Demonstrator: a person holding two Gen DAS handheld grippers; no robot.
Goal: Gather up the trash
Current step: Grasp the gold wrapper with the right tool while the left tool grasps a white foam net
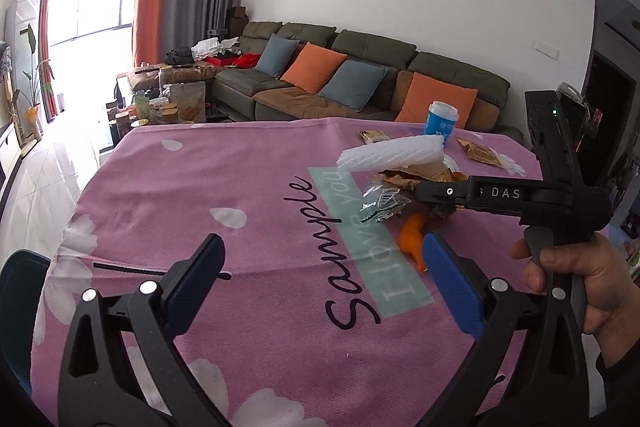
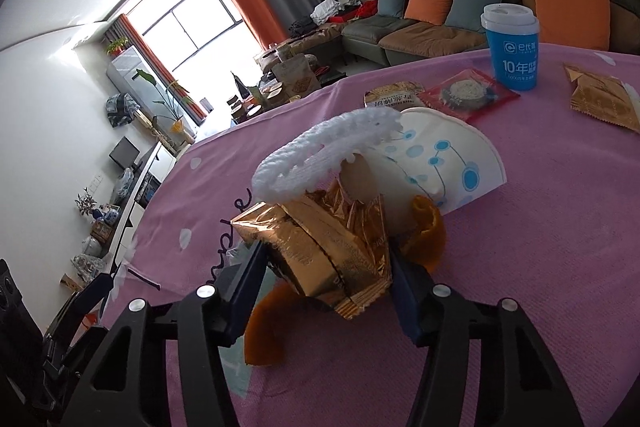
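A heap of trash lies on the pink tablecloth [image 1: 240,187]: white foam netting [image 1: 390,153], gold foil wrappers [image 2: 332,247], orange peel [image 1: 414,243] and a flattened paper cup [image 2: 444,159]. My right gripper [image 2: 324,263] is shut on the gold foil wrappers, with peel [image 2: 264,331] beside its fingers; it also shows in the left wrist view [image 1: 432,193]. My left gripper [image 1: 320,275] is open and empty, low over the cloth, its right finger beside the peel.
A blue lidded cup [image 2: 514,47] stands upright at the far side. A red snack packet [image 2: 468,93], a gold packet [image 2: 604,101] and another wrapper [image 2: 390,97] lie near it. A sofa with cushions [image 1: 360,83] stands behind the table.
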